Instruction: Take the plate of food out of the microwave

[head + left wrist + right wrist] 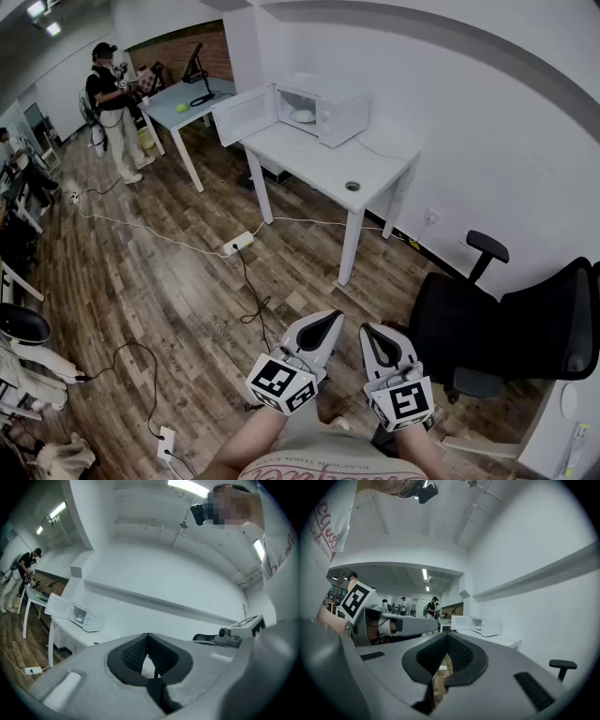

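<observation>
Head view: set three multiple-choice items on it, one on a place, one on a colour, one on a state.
1. Where does the boxy white microwave stand?
A. on a kitchen counter
B. on the white rectangular table
C. on a wall shelf

2. What colour is the padded office chair?
A. red
B. black
C. white

3. How is the microwave's door?
A. shut
B. taken off
C. swung open

Answers:
1 B, it sits at the table's far end by the wall.
2 B, its seat and back are black.
3 C, the door stands out to the left and a white plate shows inside.
</observation>
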### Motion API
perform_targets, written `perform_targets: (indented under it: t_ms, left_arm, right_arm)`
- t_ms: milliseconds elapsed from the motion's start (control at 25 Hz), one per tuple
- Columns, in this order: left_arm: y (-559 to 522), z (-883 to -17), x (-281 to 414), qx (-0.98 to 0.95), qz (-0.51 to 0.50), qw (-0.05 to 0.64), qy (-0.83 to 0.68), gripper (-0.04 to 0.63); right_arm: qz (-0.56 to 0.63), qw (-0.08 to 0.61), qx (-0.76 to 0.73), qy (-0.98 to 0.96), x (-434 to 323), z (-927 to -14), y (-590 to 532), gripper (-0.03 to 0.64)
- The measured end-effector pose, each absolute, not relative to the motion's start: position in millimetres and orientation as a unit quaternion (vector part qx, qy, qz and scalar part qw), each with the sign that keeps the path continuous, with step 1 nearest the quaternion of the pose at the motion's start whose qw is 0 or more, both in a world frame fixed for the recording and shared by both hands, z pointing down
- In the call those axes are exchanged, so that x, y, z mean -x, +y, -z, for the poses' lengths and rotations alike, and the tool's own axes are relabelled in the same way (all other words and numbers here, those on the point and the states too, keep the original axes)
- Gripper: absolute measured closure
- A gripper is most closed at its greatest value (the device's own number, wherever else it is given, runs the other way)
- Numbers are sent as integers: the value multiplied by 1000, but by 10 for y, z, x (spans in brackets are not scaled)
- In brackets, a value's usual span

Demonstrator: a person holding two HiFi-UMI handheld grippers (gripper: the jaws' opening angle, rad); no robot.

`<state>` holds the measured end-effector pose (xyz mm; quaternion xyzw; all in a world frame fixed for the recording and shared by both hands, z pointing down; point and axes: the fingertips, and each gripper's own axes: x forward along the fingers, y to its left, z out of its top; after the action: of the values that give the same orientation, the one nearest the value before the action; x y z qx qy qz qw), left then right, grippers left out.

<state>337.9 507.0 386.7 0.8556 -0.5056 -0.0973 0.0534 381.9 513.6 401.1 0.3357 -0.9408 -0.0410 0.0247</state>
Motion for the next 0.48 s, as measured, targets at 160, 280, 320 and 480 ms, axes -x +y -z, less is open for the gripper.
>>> perform_targets:
  t_ms: [160,280,320,480]
  left_arm:
    - [5144,-3806,-3434,-854,97,43,-509,594]
    - [5144,-3787,-3436,-850,97,41,-517,594]
    - [5135,-3780,-3432,-849,95,40,-518,594]
    - [5048,-3735,-3373,-849,90,34,-520,594]
  right_arm:
    - [50,20,-337,-940,-3904,-3942,5218,607]
    - [49,20,-329,-943,-3920,-3956,5231,606]
    - [48,18,-327,-944,-3914,-3955,5226,607]
    - [40,-2,-319,-947,-3854,-3877,5151,607]
